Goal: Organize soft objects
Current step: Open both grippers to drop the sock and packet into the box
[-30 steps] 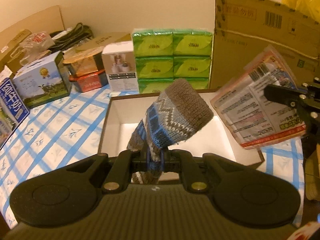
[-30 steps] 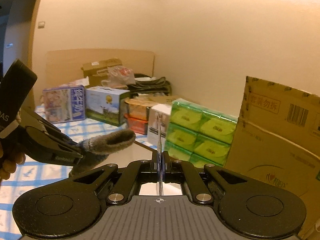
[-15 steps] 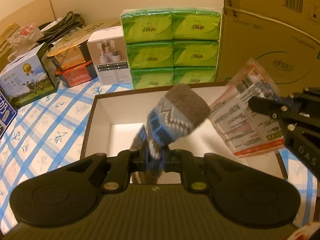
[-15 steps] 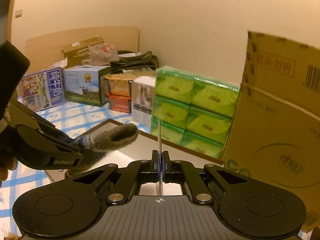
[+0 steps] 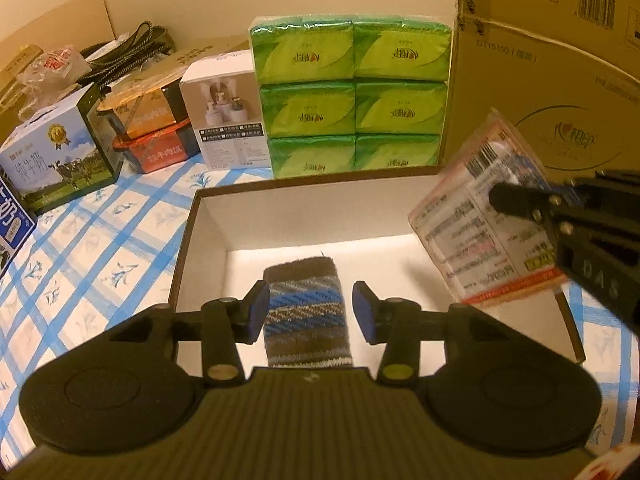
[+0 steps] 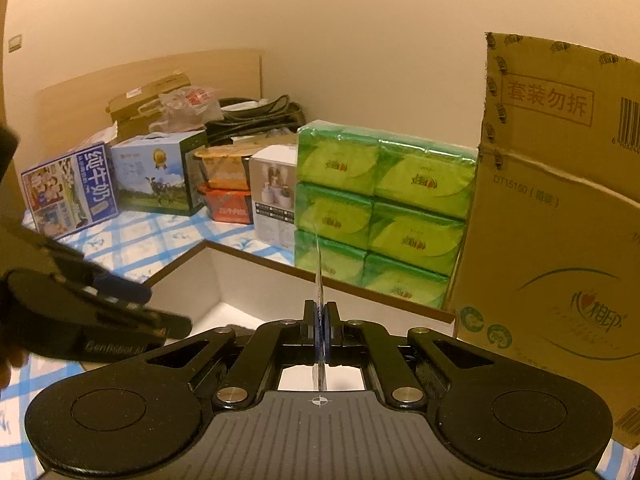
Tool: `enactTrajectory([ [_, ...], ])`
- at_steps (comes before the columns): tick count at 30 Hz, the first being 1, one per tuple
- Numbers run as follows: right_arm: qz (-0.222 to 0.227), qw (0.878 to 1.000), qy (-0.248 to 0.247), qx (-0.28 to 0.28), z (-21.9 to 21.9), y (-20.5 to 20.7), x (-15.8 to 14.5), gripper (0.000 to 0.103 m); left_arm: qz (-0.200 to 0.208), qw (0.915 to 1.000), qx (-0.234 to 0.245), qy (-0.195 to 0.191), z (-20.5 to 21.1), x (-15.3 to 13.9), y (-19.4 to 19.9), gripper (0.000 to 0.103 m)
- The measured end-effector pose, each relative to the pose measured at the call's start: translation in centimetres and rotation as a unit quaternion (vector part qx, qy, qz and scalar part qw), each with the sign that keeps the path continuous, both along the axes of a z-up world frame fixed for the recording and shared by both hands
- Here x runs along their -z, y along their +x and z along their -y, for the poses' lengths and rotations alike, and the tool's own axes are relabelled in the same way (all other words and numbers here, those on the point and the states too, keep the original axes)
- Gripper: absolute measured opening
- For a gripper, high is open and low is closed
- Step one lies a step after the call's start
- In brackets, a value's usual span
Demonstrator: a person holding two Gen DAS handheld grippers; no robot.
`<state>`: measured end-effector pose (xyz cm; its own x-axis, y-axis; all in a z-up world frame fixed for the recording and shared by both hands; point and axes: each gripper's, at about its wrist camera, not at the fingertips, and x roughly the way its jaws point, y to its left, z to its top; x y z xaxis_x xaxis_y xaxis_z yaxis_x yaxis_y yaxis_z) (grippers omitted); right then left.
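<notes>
A knitted sock point(image 5: 306, 316) with blue, grey and brown stripes lies flat on the white floor of an open brown-rimmed box point(image 5: 304, 190). My left gripper point(image 5: 310, 310) hangs just above it. Its jaws are opening, with the sock between the blue pads point(image 5: 256, 310) and a gap on the right side. My right gripper point(image 6: 321, 330) is shut on a flat printed plastic packet point(image 5: 476, 220), seen edge-on as the packet point(image 6: 319, 268) in the right wrist view. The packet hangs over the box's right side, held by the right gripper point(image 5: 516, 200).
Behind the box rim point(image 6: 360, 286) stand stacked green tissue packs point(image 5: 352, 96) and a tall cardboard carton point(image 5: 540, 80) at the right. A white product box point(image 5: 228, 120), food tubs point(image 5: 148, 140) and milk cartons point(image 5: 56, 160) line the back left of the blue-checked cloth point(image 5: 100, 248).
The left jaws have spread and the sock has dropped from them onto the box floor. Both grippers came closer to the box and lower; the packet stays gripped.
</notes>
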<state>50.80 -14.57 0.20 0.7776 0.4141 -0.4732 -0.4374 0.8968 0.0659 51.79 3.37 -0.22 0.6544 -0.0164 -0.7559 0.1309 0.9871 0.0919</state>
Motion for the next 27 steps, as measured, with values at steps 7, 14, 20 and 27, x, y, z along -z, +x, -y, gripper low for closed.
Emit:
enactTrajectory([
  [7,0.016,1.000,0.005,0.015,-0.4,0.0,-1.4,0.041,0.000,1.0000,-0.004,-0.009,-1.2,-0.7,-1.4,0.047],
  [14,0.007,0.999,0.043,0.007,1.3,-1.9,-2.6,0.070,0.008,0.9997,-0.009,-0.023,-2.7,-2.1,-4.2,0.051],
  [20,-0.019,0.998,0.057,0.002,3.4,-5.0,-2.5,0.070,0.017,0.9987,-0.015,-0.046,-3.8,-3.6,-8.1,0.053],
  [27,-0.050,0.995,0.084,-0.003,6.3,-10.3,-2.5,0.070,0.030,0.9965,-0.034,-0.070,-5.2,-5.2,-14.7,0.058],
])
